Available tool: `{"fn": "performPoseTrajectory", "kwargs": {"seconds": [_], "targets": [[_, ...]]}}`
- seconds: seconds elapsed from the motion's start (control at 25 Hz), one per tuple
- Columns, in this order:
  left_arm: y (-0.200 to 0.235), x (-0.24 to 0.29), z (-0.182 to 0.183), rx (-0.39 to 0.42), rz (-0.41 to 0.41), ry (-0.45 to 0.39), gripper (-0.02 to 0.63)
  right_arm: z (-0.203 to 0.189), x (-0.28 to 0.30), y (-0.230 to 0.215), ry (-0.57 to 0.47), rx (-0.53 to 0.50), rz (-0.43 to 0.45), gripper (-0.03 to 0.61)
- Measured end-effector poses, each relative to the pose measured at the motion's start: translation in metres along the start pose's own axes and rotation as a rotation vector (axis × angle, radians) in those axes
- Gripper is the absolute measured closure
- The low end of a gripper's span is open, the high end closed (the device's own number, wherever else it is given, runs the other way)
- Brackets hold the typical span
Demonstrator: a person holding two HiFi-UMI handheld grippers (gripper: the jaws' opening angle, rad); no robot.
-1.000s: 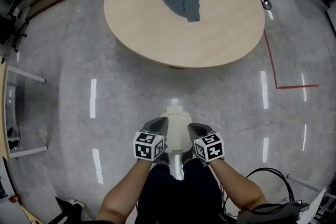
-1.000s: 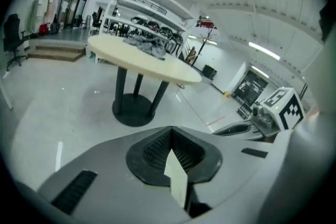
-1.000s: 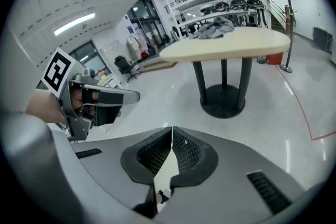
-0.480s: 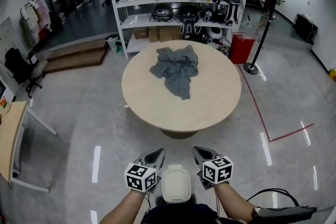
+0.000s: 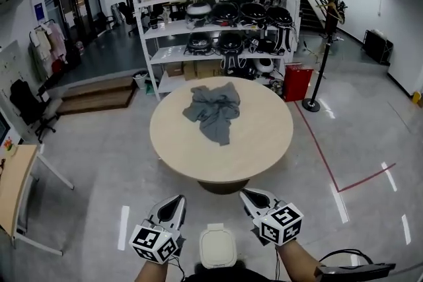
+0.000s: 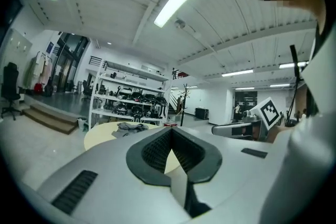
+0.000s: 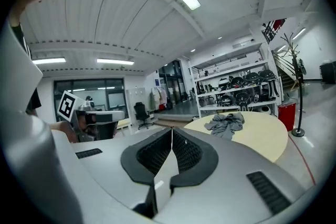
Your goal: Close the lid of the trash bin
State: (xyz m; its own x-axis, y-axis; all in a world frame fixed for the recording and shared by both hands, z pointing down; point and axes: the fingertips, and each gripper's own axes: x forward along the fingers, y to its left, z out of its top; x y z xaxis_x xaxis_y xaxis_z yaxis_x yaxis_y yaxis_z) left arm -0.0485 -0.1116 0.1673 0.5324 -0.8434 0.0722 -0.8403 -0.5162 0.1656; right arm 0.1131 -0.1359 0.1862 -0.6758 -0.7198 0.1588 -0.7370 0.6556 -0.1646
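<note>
A small white trash bin point(image 5: 218, 246) stands on the floor at the bottom middle of the head view, its lid lying flat on top. My left gripper point(image 5: 174, 201) is held to the left of the bin and my right gripper point(image 5: 247, 196) to its right, both apart from it. In the left gripper view the left gripper point(image 6: 171, 131) has its jaws meeting at the tips with nothing between them. The right gripper point(image 7: 171, 130) looks the same in its own view. Neither gripper view shows the bin.
A round wooden table point(image 5: 258, 135) stands just ahead with a crumpled grey cloth point(image 5: 213, 110) on it. Behind it are white shelves point(image 5: 218, 30) of dark equipment, a red box point(image 5: 297, 82) and a coat stand point(image 5: 327, 43). A desk point(image 5: 14, 188) edges the left.
The head view has tilted up from the floor to the room. Both grippers have moved off the bin's lid and spread outward, now on either side of it.
</note>
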Motion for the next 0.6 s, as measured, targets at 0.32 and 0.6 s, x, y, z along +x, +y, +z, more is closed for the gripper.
{"fn": "performPoseTrajectory", "kwargs": {"seconds": [0.32, 0.6], "targets": [[-0.027, -0.037, -0.021, 0.017, 0.063, 0.071, 0.617, -0.001, -0.035, 0.0, -0.017, -0.004, 0.04, 0.568], [-0.048, -0.096, -0.018, 0.016, 0.042, -0.003, 0.617, 0.003, -0.072, 0.036, -0.086, -0.001, -0.002, 0.568]]}}
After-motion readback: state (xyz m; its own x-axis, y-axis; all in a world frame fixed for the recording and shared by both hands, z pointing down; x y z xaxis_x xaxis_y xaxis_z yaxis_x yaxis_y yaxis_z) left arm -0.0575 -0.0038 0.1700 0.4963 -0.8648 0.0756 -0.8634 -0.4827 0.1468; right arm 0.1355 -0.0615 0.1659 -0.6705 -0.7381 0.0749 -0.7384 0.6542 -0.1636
